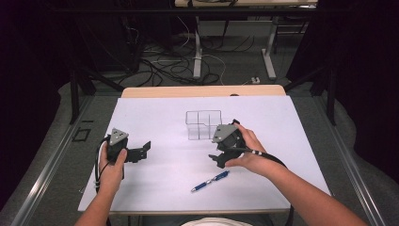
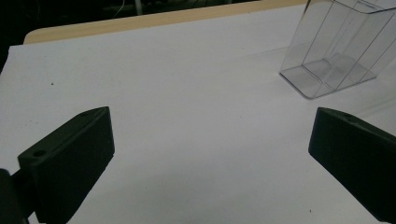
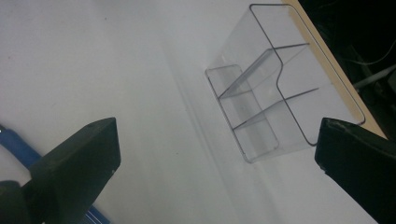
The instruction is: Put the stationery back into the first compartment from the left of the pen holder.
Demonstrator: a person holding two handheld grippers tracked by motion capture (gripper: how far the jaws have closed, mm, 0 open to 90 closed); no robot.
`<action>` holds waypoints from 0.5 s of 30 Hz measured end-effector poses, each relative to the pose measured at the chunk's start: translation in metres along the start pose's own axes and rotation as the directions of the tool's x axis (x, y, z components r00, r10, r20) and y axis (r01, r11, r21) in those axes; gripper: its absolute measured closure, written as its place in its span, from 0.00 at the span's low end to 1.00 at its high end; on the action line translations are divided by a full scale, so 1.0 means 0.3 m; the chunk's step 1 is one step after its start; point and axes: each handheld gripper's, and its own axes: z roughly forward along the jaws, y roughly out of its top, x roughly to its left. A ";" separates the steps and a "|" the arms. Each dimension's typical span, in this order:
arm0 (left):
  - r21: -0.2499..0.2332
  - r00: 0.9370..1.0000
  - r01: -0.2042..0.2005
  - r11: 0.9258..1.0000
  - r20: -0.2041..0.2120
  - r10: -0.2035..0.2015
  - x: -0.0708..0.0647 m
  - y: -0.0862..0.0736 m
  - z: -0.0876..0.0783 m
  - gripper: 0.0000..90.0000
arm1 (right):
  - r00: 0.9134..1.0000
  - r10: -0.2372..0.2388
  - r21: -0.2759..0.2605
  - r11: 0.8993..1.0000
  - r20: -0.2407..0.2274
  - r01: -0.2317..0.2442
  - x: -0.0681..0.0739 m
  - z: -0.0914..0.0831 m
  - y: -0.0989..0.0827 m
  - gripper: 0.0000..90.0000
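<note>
The blue pen (image 1: 210,181) is seen lying flat on the white table top (image 1: 160,179), nearest the person's edge and a little right of centre, its tip turned toward the near left. It is touched by neither gripper. In the right gripper view a blue stretch of the pen (image 3: 16,145) is caught at the left edge, partly hidden behind one black jaw.

Just beyond the pen, the right gripper (image 1: 217,160) is held in the right hand (image 1: 249,153), with its cable trailing back over the wrist. Its jaws are spread wide and nothing is found between them; bare white surface is seen in the gap (image 3: 215,158). The gripper is placed between the pen and the organizer, near both and apart from both.

At about the same depth on the left side, the left gripper (image 1: 141,151) is held in the left hand (image 1: 112,167), well apart from the pen. Its jaws are likewise parted wide, with only bare table between them (image 2: 210,154).

Farther back, the clear plastic organizer (image 1: 203,125) is stood upright on the table, divided by thin walls into compartments, all of them seen to be without contents (image 3: 266,107) (image 2: 336,46). Beyond it, the pale wooden edge (image 1: 202,91) of the table is visible, and behind that a dim floor with tangled cables (image 1: 160,66) and table legs.
</note>
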 end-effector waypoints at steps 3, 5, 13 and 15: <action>0.002 1.000 -0.007 1.000 -0.002 0.007 0.002 -0.001 0.001 0.00 | 0.995 -0.099 0.013 0.995 -0.004 0.099 0.020 0.003 0.014 0.04; 0.006 1.000 -0.010 1.000 -0.003 0.010 0.001 -0.002 0.001 0.00 | 0.989 -0.145 0.018 0.989 -0.008 0.145 0.036 0.007 0.023 0.05; 0.009 1.000 -0.022 1.000 -0.005 0.023 0.000 -0.002 0.001 0.00 | 0.955 -0.291 0.033 0.955 -0.062 0.294 0.090 0.021 0.050 0.17; 0.007 1.000 -0.015 1.000 -0.004 0.015 0.000 -0.003 0.002 0.00 | 0.947 -0.315 0.037 0.947 -0.070 0.318 0.101 0.025 0.054 0.19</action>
